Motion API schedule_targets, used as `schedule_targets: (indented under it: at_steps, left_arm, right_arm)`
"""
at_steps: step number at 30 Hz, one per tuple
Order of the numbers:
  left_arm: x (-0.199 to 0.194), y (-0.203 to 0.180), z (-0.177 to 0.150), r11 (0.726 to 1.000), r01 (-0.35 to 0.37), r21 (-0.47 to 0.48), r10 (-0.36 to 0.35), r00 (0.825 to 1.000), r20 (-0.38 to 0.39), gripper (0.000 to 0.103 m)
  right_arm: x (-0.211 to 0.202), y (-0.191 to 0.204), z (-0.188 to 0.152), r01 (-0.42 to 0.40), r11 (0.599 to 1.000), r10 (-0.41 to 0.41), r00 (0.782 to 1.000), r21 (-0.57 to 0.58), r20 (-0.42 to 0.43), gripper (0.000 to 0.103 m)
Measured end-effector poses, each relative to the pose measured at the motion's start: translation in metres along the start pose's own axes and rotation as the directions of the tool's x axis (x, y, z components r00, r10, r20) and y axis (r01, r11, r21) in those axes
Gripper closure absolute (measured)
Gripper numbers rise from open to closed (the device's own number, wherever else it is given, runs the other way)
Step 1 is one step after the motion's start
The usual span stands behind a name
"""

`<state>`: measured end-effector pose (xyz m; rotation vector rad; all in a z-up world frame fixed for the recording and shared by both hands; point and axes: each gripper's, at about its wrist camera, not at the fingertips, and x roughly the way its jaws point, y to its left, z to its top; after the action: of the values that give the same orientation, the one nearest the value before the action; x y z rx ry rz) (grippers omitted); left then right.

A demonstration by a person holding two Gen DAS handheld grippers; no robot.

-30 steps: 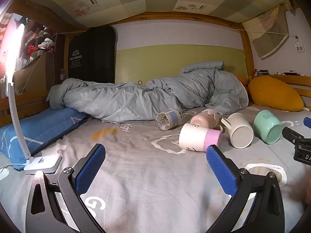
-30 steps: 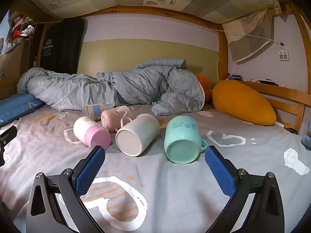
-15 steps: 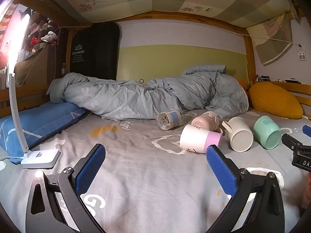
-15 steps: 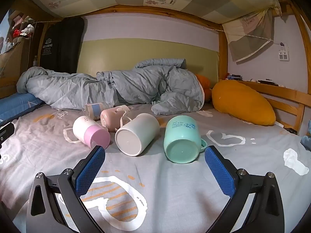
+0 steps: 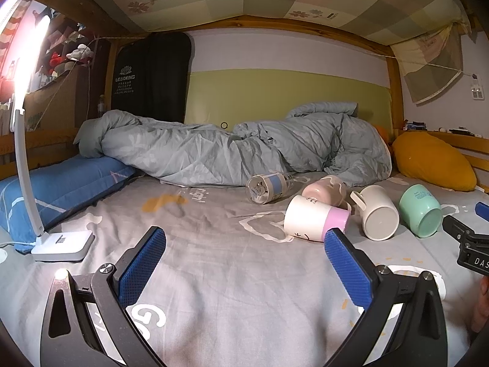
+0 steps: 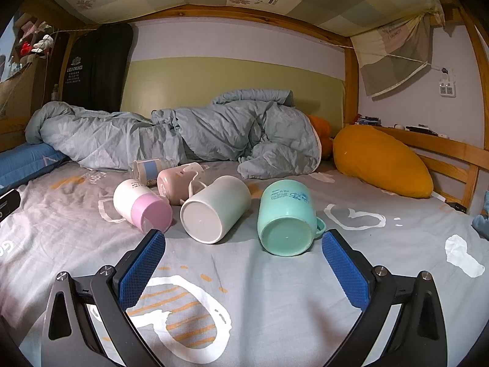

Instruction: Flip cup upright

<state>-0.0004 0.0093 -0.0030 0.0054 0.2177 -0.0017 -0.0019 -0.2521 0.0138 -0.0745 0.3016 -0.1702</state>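
Several cups lie on their sides on the grey bed sheet [image 6: 275,299]. A mint green mug [image 6: 285,217] [image 5: 420,209] and a white mug [image 6: 215,208] [image 5: 377,214] lie bottom towards me. A white cup with a pink band [image 6: 142,209] [image 5: 316,221], a pale pink cup [image 6: 175,182] [image 5: 324,188] and a clear bottle with a blue label [image 6: 148,168] [image 5: 266,185] lie behind. My right gripper [image 6: 243,255] is open and empty, just short of the green and white mugs. My left gripper [image 5: 244,255] is open and empty, to the left of the cups.
A crumpled grey duvet [image 5: 238,150] lies across the back. A blue pillow [image 5: 58,186] and a white desk lamp [image 5: 62,244] are at the left. An orange cushion [image 6: 382,160] lies by the wooden rail [image 6: 449,150] at the right.
The left gripper's view has tilted up and shifted slightly, so the cups sit a little lower and nearer the centre. The right gripper has barely moved. The cups lie as before.
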Motion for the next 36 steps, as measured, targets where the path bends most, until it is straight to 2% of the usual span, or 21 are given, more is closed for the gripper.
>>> schedule_targets:
  at_steps: [36]
  left_arm:
    - [0.0019,0.0038,-0.0033,1.000,0.004,-0.028,-0.004,1.000,-0.010,0.000]
  right_arm:
    - [0.0045,0.0006,-0.0011,0.002,1.000,-0.002,1.000,0.002,-0.008,0.000]
